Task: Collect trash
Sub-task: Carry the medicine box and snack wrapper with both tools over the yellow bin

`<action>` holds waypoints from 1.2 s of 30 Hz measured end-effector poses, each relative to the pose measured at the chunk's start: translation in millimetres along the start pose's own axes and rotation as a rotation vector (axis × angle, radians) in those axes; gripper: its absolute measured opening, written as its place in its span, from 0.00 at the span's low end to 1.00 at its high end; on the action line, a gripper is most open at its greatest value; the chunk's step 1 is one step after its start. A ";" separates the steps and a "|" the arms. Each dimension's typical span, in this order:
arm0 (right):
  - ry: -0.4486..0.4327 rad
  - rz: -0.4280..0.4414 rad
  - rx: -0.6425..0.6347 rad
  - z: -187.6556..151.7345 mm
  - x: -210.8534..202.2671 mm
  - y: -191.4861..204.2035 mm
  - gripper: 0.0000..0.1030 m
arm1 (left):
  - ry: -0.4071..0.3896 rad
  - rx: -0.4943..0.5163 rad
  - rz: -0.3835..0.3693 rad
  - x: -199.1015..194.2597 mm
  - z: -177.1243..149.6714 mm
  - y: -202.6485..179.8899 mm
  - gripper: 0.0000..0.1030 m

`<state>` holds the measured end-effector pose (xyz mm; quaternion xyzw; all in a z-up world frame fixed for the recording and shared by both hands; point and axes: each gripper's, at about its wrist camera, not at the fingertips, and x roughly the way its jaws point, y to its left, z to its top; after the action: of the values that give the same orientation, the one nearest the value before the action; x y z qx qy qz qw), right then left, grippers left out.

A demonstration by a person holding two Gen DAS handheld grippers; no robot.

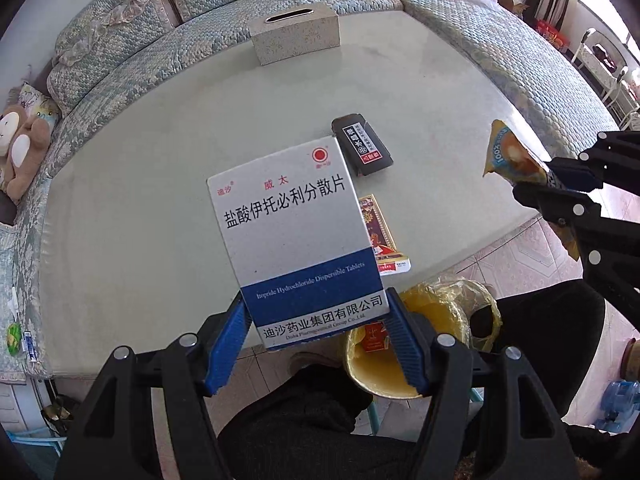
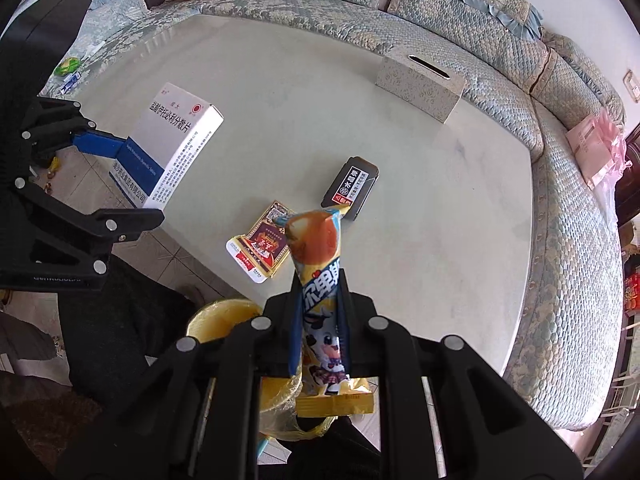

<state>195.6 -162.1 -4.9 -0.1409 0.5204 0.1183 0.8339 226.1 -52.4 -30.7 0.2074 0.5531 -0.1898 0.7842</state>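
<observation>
Glossy cardboard medicine box (image 1: 296,236); shiny plastic wrapper (image 2: 320,280); quilted cloth sofa (image 1: 500,40).

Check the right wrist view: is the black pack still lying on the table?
Yes, the black pack lies flat on the table, just beyond the ice-cream wrapper clamped in the right gripper.

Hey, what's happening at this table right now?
A person is clearing trash off a pale table with a gripper in each hand. The left gripper is shut on a white and blue medicine box, held up above the table. The right gripper is shut on a snack wrapper. A yellow-lined bin sits on the floor just below the table edge. A black box, a red and gold packet and a tissue box are on the table.
</observation>
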 end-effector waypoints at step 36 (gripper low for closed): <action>0.096 0.044 0.032 -144.8 103.3 70.9 0.15 | 0.071 0.019 -0.142 125.4 -145.0 -92.5 0.62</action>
<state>94.8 -142.6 -166.6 -0.1213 0.5647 0.1214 0.8073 102.5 -61.3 -203.8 0.1816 0.5920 -0.2427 0.7468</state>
